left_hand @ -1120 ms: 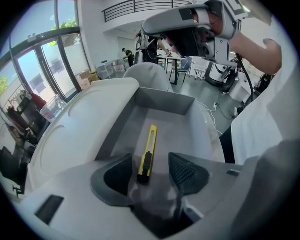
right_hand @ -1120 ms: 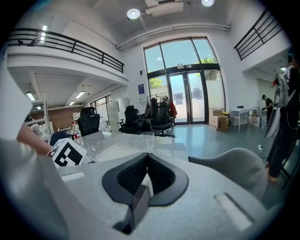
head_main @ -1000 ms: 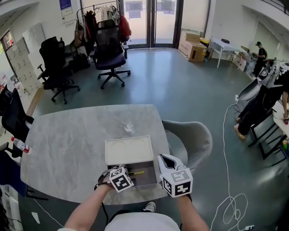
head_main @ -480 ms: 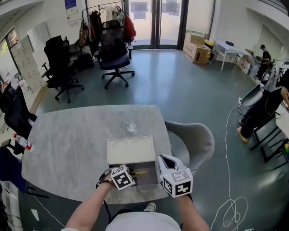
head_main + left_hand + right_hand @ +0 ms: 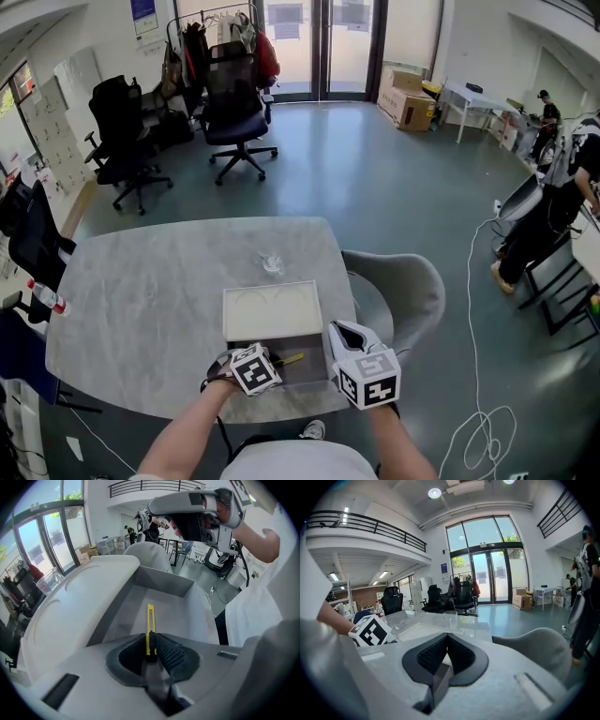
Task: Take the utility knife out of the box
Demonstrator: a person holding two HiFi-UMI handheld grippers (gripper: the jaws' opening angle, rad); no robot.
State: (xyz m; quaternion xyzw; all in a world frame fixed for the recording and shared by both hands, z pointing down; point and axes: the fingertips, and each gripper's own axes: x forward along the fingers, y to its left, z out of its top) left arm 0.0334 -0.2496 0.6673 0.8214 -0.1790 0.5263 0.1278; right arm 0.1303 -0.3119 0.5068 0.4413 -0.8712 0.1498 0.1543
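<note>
A grey box (image 5: 317, 371) stands open at the table's near edge, its pale lid (image 5: 272, 314) folded back. A slim yellow utility knife (image 5: 150, 620) lies lengthwise on the box floor; in the head view the knife (image 5: 289, 358) shows as a short yellow line. My left gripper (image 5: 151, 649) points steeply down into the box, its jaws closing, and the pads pinch the knife's black near end. My right gripper (image 5: 446, 637) hovers over the box's right corner (image 5: 339, 330), shut with nothing in it.
A clear glass (image 5: 272, 263) stands on the marble table (image 5: 141, 309) beyond the lid. A grey shell chair (image 5: 403, 291) sits at the table's right side. Black office chairs (image 5: 234, 112) and a floor cable (image 5: 473, 412) lie farther off.
Both hands and the box stay where they were. Only the head view itself has shifted slightly.
</note>
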